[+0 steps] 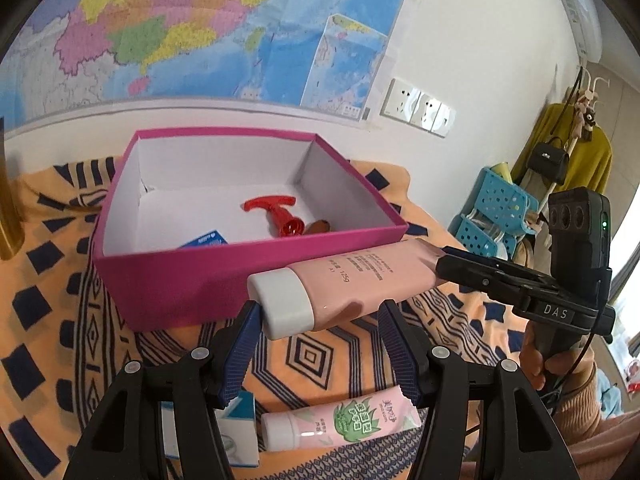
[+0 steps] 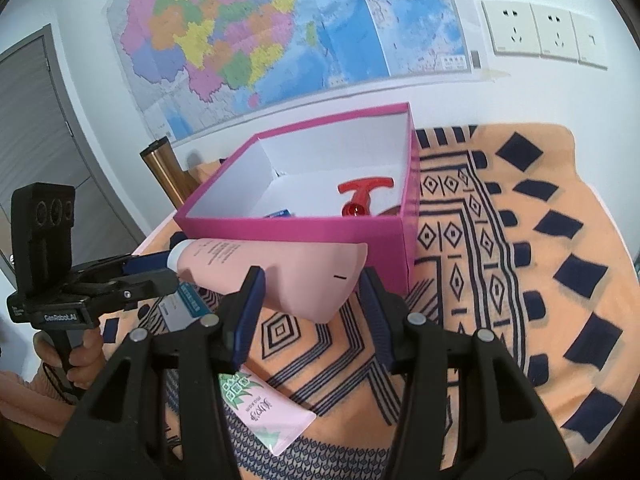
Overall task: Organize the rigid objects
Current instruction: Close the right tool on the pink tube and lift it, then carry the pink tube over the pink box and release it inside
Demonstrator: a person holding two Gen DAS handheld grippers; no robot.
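Observation:
A pink tube with a white cap [image 1: 344,284] hangs in the air in front of the magenta box [image 1: 168,276]. My left gripper [image 1: 316,344] has its blue pads on either side of the cap end. My right gripper [image 2: 312,312] has its pads on either side of the flat crimped end [image 2: 304,280]. In the left wrist view the right gripper [image 1: 448,258] looks shut on that end. In the right wrist view the left gripper [image 2: 168,268] looks shut on the cap. The box holds a red T-handled stopper [image 1: 280,216] and a blue item [image 1: 204,240].
A small pink tube with green print [image 1: 344,420] and a blue-white carton [image 1: 236,432] lie on the orange patterned cloth [image 2: 520,264] under the grippers. A gold cylinder [image 2: 164,172] stands left of the box. A map hangs on the wall behind.

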